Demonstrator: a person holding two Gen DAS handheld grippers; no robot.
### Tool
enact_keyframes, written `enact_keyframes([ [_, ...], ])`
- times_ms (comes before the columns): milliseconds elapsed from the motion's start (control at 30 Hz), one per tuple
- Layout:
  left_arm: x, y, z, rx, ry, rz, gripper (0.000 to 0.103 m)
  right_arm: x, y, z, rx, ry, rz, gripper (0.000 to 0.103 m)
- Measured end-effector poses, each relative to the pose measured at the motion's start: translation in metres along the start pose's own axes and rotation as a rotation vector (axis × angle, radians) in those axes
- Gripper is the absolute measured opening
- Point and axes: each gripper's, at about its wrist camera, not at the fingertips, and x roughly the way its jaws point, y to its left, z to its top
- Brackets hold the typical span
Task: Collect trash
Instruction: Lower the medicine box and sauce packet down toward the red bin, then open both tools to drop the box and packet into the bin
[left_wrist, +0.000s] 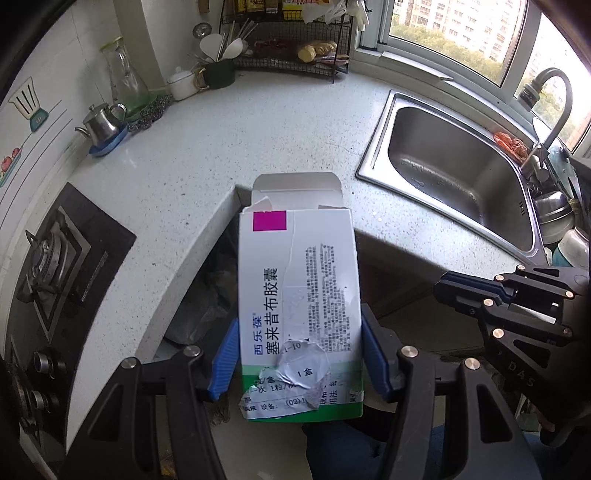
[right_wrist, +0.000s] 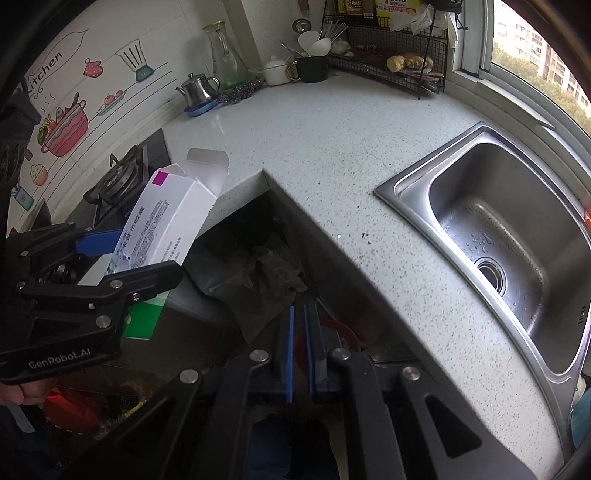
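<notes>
Left wrist view: your left gripper (left_wrist: 299, 354) clamps the torn medicine box (left_wrist: 299, 306) by its long sides, beyond the counter (left_wrist: 229, 147) edge; it looks light and crushable, so squeeze gently. Right wrist view: your right gripper (right_wrist: 299, 350) is nearly closed on nothing, above the black bag (right_wrist: 255, 269) below the counter's inner corner.

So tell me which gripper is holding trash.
The left gripper: its blue jaws clamp the torn medicine box, flap open. The right gripper has its jaws nearly closed on nothing.
</notes>
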Motion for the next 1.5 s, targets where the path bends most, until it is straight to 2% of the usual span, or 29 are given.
enact_keyframes([
  [200, 0.033, 0.001, -0.024, -0.001, 0.074, -0.03, 0.057, 0.027, 0.003, -0.02, 0.031, 0.063, -0.001, 0.005],
  [400, 0.084, -0.001, -0.047, 0.016, 0.158, -0.056, 0.057, 0.077, 0.001, -0.04, 0.068, 0.146, 0.013, 0.005],
  [533, 0.128, 0.001, -0.061, 0.022, 0.199, -0.067, 0.057, 0.118, -0.001, -0.048, 0.073, 0.187, 0.033, 0.005],
  [667, 0.185, 0.008, -0.081, 0.001, 0.236, -0.104, 0.057, 0.171, -0.01, -0.059, 0.088, 0.237, 0.038, 0.005],
  [800, 0.24, 0.012, -0.098, -0.011, 0.277, -0.107, 0.057, 0.226, -0.013, -0.07, 0.085, 0.286, 0.043, 0.005],
  [1000, 0.297, 0.009, -0.114, 0.0, 0.306, -0.117, 0.057, 0.274, -0.025, -0.089, 0.051, 0.302, 0.018, 0.006],
  [1067, 0.308, 0.004, -0.116, 0.01, 0.31, -0.119, 0.057, 0.282, -0.03, -0.096, 0.051, 0.311, 0.005, 0.017],
  [1133, 0.314, 0.002, -0.12, 0.021, 0.311, -0.128, 0.057, 0.286, -0.035, -0.101, 0.044, 0.311, -0.012, 0.041],
  [1200, 0.318, -0.001, -0.122, 0.021, 0.308, -0.136, 0.057, 0.284, -0.043, -0.104, 0.049, 0.31, -0.01, 0.048],
  [1300, 0.324, -0.002, -0.124, 0.016, 0.309, -0.15, 0.057, 0.286, -0.053, -0.109, 0.074, 0.308, -0.026, 0.066],
  [1433, 0.336, -0.006, -0.126, 0.041, 0.313, -0.159, 0.057, 0.289, -0.064, -0.115, 0.112, 0.324, -0.019, 0.077],
  [1500, 0.346, -0.008, -0.129, 0.048, 0.317, -0.16, 0.057, 0.292, -0.069, -0.119, 0.118, 0.329, -0.018, 0.078],
])
